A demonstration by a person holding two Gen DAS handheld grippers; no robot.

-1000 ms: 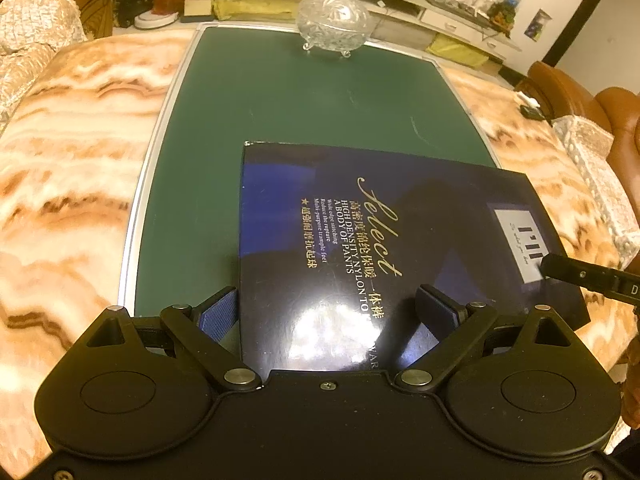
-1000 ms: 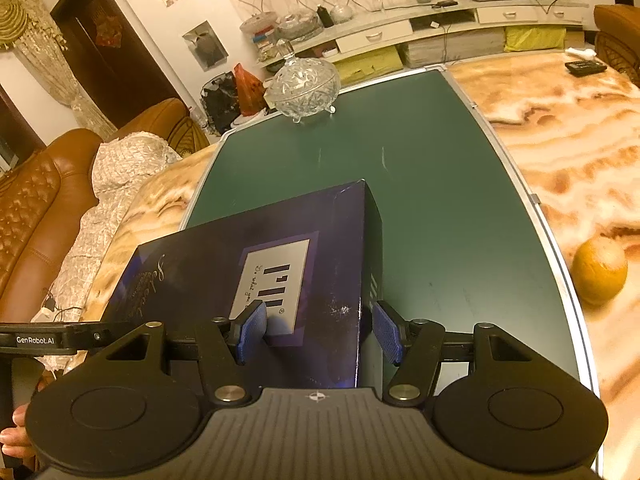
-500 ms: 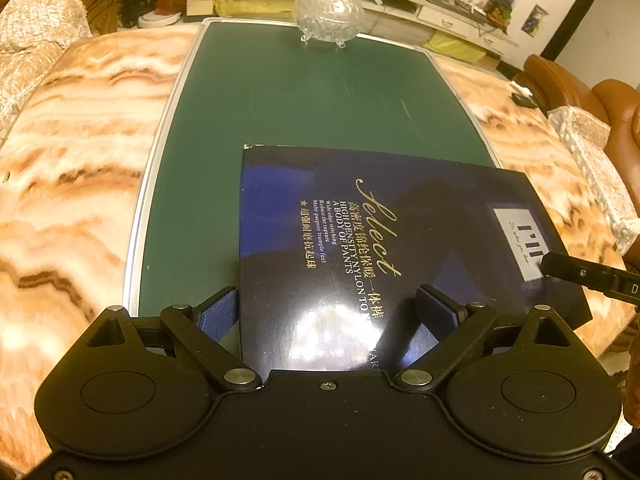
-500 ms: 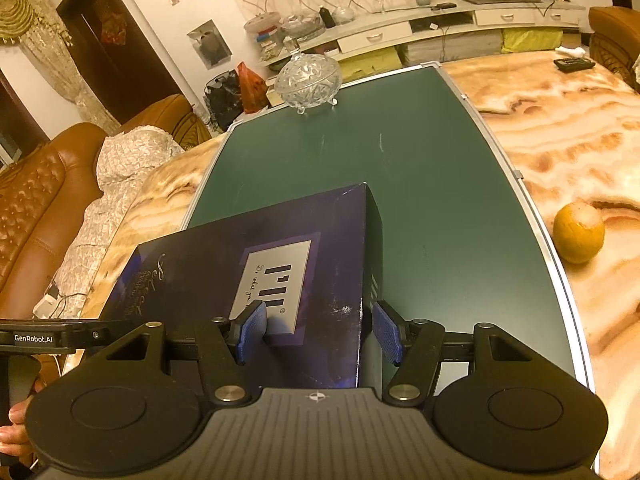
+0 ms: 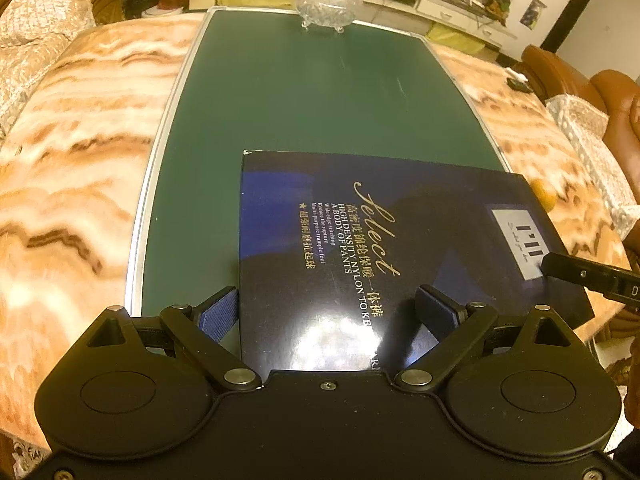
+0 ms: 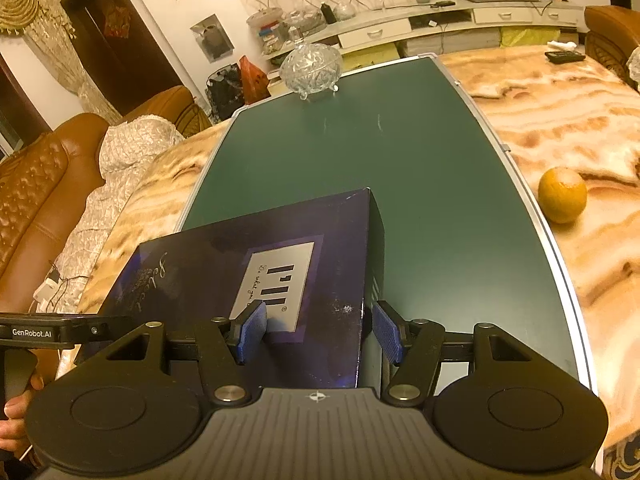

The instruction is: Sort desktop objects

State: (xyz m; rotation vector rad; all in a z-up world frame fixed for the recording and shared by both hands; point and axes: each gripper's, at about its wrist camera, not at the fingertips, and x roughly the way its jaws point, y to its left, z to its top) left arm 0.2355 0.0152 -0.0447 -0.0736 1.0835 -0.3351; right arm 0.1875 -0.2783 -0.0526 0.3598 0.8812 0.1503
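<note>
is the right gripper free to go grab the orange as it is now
Probably not yet: the right gripper has its fingers around a corner of the box. The orange itself sits unobstructed to its right.

Right gripper (image 6: 318,330) astride dark box (image 6: 256,280)

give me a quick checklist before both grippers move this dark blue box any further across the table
1. Left gripper straddles the box corner, one finger each side: ok.
2. Right gripper straddles the other near corner: ok.
3. Jaws actually pressing the box: cannot tell.
4. Green mat ahead of the box bare: ok.
5. Glass candy dish far off at the mat's end: ok.
6. Orange beside the mat, off the path: ok.
</note>
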